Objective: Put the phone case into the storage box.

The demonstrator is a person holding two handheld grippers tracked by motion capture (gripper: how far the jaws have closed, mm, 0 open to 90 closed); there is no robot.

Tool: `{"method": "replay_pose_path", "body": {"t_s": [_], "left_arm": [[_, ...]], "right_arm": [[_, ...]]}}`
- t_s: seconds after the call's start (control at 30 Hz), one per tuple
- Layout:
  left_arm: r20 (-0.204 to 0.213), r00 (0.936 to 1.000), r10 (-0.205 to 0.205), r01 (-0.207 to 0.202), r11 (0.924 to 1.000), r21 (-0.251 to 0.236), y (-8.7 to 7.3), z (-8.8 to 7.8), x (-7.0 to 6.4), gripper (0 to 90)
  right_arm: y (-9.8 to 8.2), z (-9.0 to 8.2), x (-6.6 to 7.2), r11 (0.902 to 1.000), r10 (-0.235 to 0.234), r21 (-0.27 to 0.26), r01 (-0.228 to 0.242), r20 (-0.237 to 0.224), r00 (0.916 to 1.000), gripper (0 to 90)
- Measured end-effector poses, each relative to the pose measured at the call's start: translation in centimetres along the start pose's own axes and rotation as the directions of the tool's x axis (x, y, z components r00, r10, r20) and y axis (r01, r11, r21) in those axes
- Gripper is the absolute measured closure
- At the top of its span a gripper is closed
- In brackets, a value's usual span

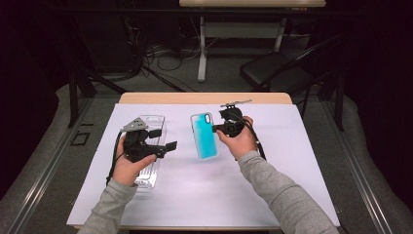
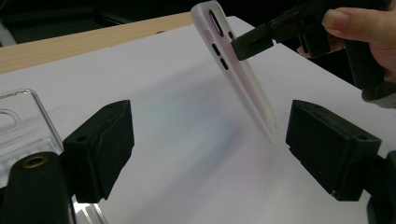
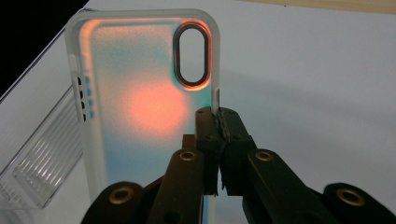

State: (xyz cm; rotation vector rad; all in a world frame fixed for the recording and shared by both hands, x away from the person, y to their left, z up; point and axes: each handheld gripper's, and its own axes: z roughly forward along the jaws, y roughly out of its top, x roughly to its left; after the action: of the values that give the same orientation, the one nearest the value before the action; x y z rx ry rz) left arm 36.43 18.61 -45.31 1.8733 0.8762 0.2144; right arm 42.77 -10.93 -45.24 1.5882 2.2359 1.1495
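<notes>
Here, a person sits at a table covered by a white sheet [image 1: 272,195], a two-jaw gripper in each hand. The right gripper [image 1: 217,128] is clenched on the side rim of a teal phone case [image 1: 204,136], just below its camera cutout. It holds the case tilted up on its lower end near the middle of the sheet, toward the far edge.

The left gripper [image 1: 168,146] hovers near the sheet's left edge with its jaws spread and nothing between them, pointing toward the case. Beneath that hand lies a clear plastic tray [image 1: 148,175], flat on the sheet.

Judging by this, the case has been picked up on one side, and the left gripper has yet to take hold; where the case should end up cannot be told.
</notes>
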Motion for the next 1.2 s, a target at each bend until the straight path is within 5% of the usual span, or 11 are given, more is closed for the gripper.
{"method": "replay_pose_path", "body": {"t_s": [0.7, 1.2], "left_arm": [[0.063, 0.9962, -0.06, 0.06, 0.9982, -0.001, -0.7, 1.4, -1.2, 34.1], [0.064, 0.9938, -0.091, 0.09, 0.9959, 0.011, -0.9, 1.7, -1.5, 40.3]], "right_arm": [[-0.3, 0.3, 2.0, 0.9983, -0.048, -0.033, 0.047, -0.021, 0.9986, 87.8], [-0.3, 0.1, 2.3, 0.9975, -0.055, -0.045, 0.054, -0.026, 0.9981, 87.8]]}}
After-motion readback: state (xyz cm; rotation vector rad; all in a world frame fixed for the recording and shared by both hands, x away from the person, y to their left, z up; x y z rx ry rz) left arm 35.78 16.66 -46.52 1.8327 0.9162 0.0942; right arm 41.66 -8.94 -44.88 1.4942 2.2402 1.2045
